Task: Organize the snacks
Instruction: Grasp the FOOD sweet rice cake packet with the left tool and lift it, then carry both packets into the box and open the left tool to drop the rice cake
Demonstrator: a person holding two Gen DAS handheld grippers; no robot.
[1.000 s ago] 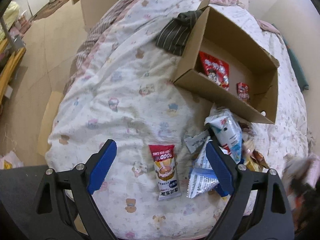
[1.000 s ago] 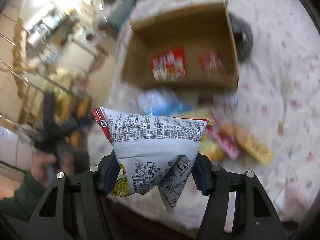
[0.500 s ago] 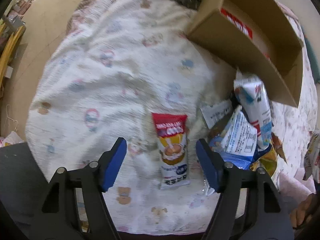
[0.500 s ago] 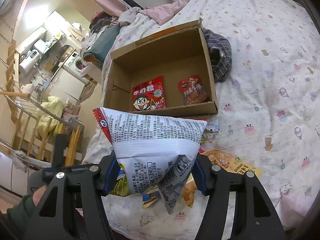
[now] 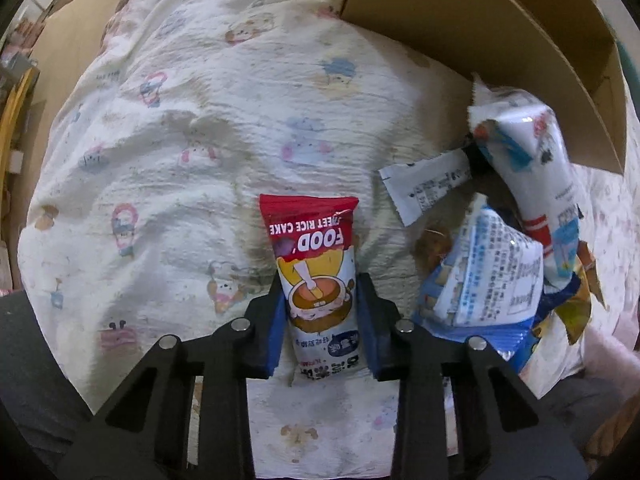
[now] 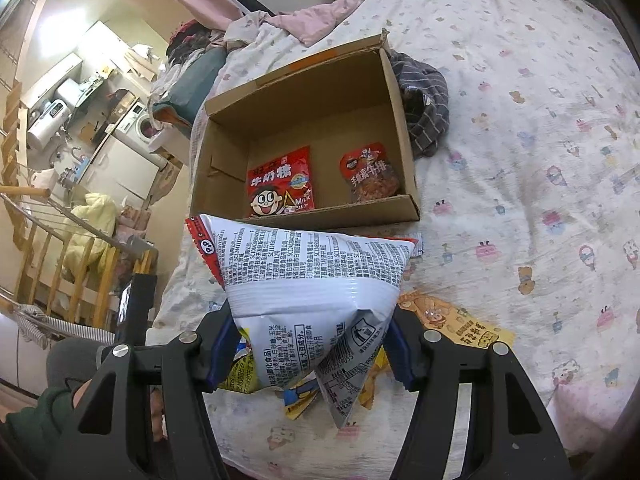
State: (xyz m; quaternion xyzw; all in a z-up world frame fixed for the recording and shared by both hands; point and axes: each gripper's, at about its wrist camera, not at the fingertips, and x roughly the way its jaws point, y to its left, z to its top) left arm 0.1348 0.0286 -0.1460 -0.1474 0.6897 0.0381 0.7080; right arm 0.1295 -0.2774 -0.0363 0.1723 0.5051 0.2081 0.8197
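Note:
A red and white rice cake packet (image 5: 312,240) lies on the patterned bedspread (image 5: 200,140). My left gripper (image 5: 320,300) points down over it; its jaws are closing, and the blue pads touch both sides of the packet's lower half. My right gripper (image 6: 310,332) is shut on a white printed snack bag (image 6: 304,264) and holds it in the air in front of the cardboard box (image 6: 400,120). In the box lie a red milk candy bag (image 6: 280,188) and a small red packet (image 6: 370,174).
A heap of loose snack packets (image 5: 492,280) lies right of the left gripper, against the box wall (image 5: 480,40). A striped cloth (image 6: 424,108) rests by the box's far corner. An orange packet (image 6: 452,320) lies on the bedspread. A green sleeve (image 6: 36,420) shows at the lower left.
My left gripper came down over the rice cake packet and its jaws narrowed from wide apart onto the packet's sides. The right gripper kept hold of its bag and steadied facing the box.

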